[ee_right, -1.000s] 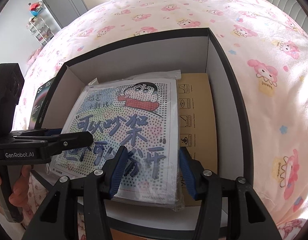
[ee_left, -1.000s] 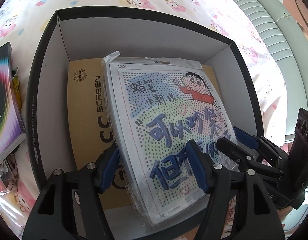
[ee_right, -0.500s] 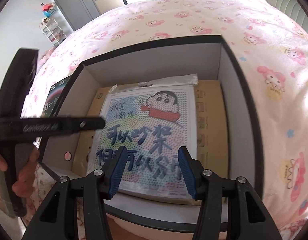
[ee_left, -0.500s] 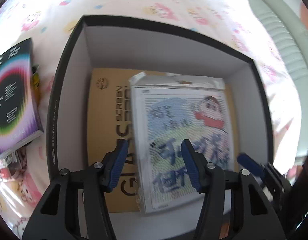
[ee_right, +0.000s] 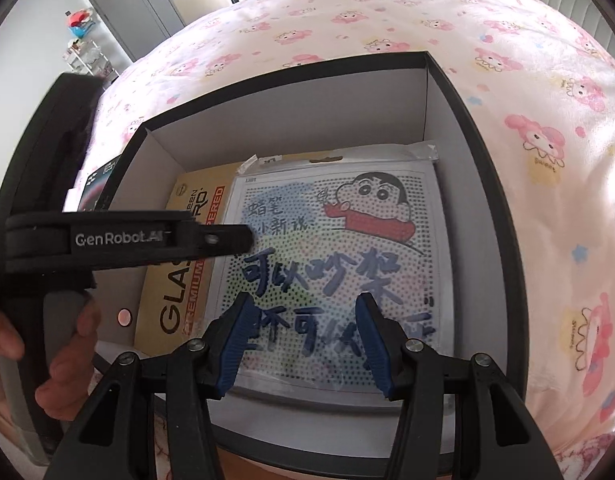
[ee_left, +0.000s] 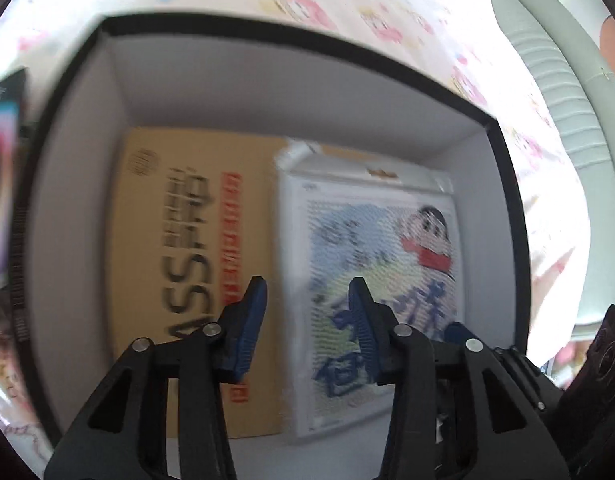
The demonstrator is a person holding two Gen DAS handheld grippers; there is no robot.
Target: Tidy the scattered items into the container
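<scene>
Since a second ago the cartoon sheet pack [ee_right: 335, 264] has dropped from the left gripper [ee_left: 307, 322] to lie flat in the box [ee_right: 473, 152].
Nearest, the left gripper's jaws are closing on nothing above the pack's left edge; the right gripper [ee_right: 303, 336] hangs half-open and empty over the pack's near end. Beneath it lies the brown glass-screen carton [ee_left: 195, 264], already stowed. Farther left, outside the box on the bedspread [ee_right: 387, 20], a dark rainbow-printed box [ee_left: 1, 176] is not yet put away, so the tidying looks partly done.
</scene>
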